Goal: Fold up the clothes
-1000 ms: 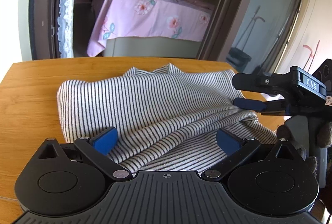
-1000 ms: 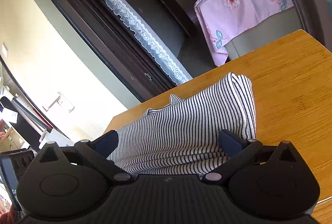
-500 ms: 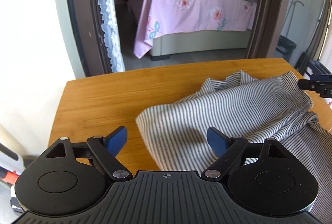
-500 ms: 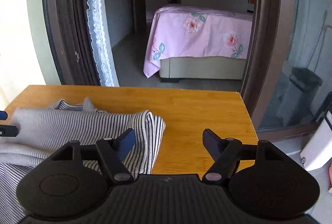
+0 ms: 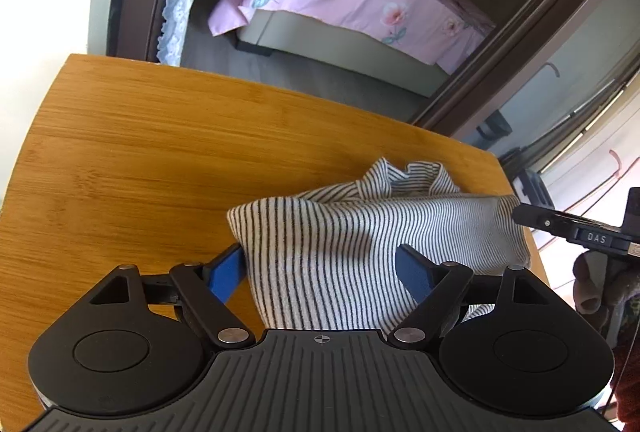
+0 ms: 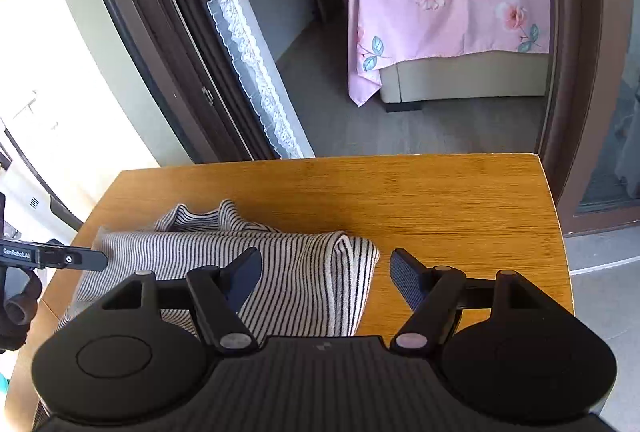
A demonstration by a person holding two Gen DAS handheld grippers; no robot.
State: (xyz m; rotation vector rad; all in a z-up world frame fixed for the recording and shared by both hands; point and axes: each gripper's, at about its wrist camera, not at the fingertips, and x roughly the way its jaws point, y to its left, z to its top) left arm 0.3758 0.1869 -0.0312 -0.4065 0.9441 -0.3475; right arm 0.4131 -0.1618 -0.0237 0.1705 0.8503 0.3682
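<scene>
The striped garment (image 5: 360, 244) lies folded into a thick bundle at the table's (image 6: 440, 200) near edge. Both the left gripper (image 5: 320, 268) and right gripper (image 6: 324, 272) hover with jaws spread, holding nothing; probably only tidying remains.

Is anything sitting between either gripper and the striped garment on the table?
Nothing visible does. The striped garment lies folded on the wooden table; the left gripper straddles its left fold, jaws open, and the right gripper straddles its right fold, jaws open.
</scene>
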